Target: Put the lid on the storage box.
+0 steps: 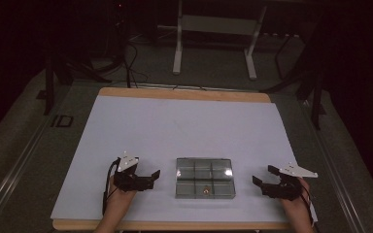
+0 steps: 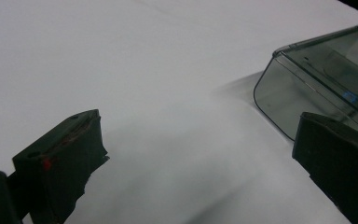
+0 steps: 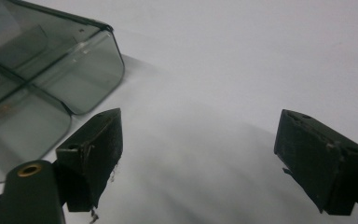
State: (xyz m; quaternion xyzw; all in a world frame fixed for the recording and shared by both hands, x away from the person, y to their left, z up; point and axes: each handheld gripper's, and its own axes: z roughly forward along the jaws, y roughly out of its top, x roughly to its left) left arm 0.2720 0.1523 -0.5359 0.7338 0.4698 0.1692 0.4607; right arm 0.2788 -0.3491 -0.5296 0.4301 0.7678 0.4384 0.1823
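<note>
- Left gripper (image 1: 150, 175): jaws spread wide, holding nothing, resting low over the white surface (image 1: 184, 124) near its front edge.
- Right gripper (image 1: 264, 175): jaws likewise wide and empty.
- Clear smoky plastic compartment box (image 1: 205, 177), lid apparently closed, sits between both grippers by the front edge; a small brass-coloured item (image 1: 205, 191) lies in its front middle cell.
- Risk: a one-sided push could slide the light box.

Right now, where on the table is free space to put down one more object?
The white sheet is bare behind the clear compartment box, up to the far wooden edge. The near strip is crowded: left gripper left of the box, right gripper right of it, narrow gaps between.
</note>
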